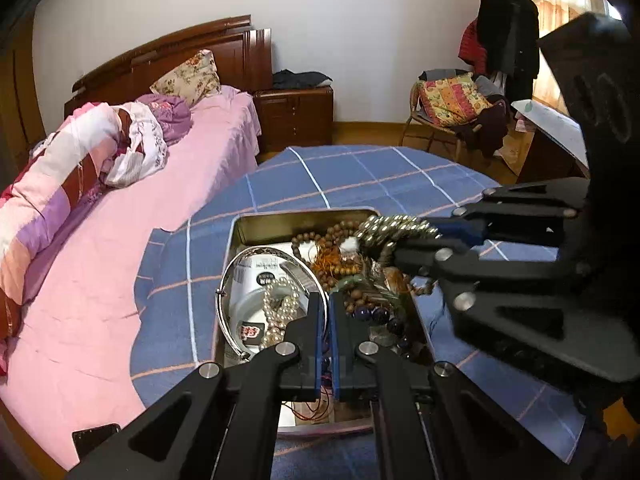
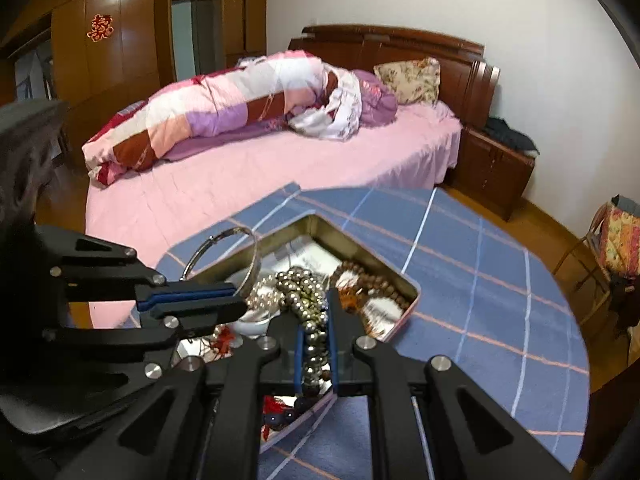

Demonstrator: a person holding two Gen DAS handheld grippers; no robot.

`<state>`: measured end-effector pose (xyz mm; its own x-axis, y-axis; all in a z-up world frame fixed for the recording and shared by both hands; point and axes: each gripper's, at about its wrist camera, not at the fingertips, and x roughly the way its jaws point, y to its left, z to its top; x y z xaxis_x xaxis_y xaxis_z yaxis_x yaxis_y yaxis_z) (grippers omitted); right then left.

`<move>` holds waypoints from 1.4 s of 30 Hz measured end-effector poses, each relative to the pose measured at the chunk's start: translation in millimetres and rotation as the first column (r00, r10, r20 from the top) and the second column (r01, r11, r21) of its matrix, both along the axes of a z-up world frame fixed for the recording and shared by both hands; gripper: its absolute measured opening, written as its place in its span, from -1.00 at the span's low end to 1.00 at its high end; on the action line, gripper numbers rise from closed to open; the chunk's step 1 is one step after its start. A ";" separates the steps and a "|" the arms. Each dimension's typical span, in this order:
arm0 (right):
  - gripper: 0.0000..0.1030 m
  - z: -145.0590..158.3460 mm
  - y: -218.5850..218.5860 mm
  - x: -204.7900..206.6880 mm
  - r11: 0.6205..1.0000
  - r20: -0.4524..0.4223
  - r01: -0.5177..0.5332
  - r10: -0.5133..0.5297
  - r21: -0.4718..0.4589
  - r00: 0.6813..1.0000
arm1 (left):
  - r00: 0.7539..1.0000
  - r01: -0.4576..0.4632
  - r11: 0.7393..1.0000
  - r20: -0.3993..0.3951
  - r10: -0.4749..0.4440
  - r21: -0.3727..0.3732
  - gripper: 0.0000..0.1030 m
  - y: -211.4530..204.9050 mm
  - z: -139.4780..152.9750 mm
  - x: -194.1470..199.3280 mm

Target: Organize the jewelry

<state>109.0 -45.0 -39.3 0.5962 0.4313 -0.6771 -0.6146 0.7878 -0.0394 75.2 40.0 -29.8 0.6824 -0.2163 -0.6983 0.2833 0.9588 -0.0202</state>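
Here the left tongs (image 1: pixel 329 300) pinch the silver bangle (image 2: pixel 224 258) at lower centre, while the right tongs (image 2: pixel 316 308) clamp the metal-bead strand (image 2: pixel 310 300) over the tin (image 1: pixel 236 240).

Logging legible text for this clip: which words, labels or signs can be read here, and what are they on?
Red paper cutout on the brown wooden wardrobe door: reads "囍".
White printed paper inside the open gold metal tin: dark label, too blurred to read.
Small dark tag with red characters beside the white pearl strand: too blurred to read.
Nothing else legible.
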 end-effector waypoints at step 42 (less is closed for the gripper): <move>0.79 13.1 -30.0 -42.7 0.983 0.067 0.160 -0.166 0.093 0.984 | 0.988 -0.137 0.989 0.066 0.141 -0.059 0.29 24.7 15.7 -12.1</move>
<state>66.3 -75.1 -26.2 0.7103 0.3792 -0.5930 -0.4756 0.8796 -0.0072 63.1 64.8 -14.1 0.7549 -0.1520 -0.6380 0.1495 0.9870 -0.0582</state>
